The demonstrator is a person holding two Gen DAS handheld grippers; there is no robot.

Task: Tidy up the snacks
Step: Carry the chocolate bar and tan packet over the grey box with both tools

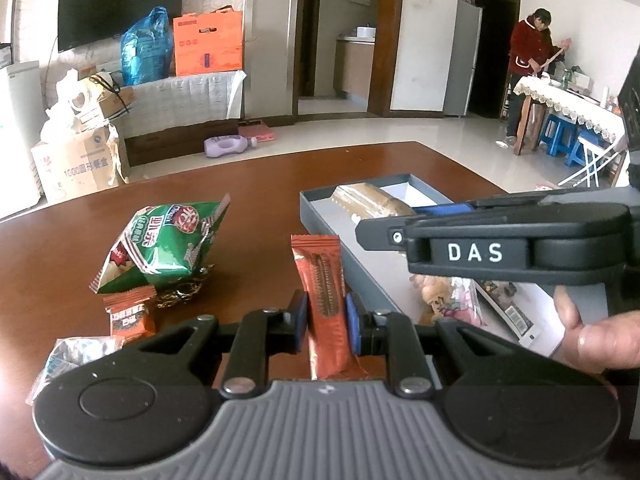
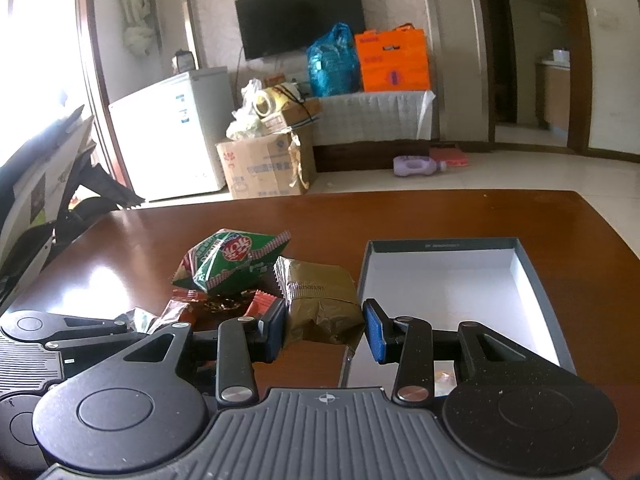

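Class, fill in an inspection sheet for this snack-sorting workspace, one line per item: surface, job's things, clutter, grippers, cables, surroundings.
Surface: brown wooden table, glossy.
Job's things: grey box open; green snack bag, small orange packet loose on table.
Clutter: silver wrapper at near edge.
Grippers: left hand-held gripper shut on orange snack bar; right hand-held gripper holds gold packet by the box's left wall.
Cables: nothing seen on table.
Surroundings: television, white fridge, cardboard box, person in red.
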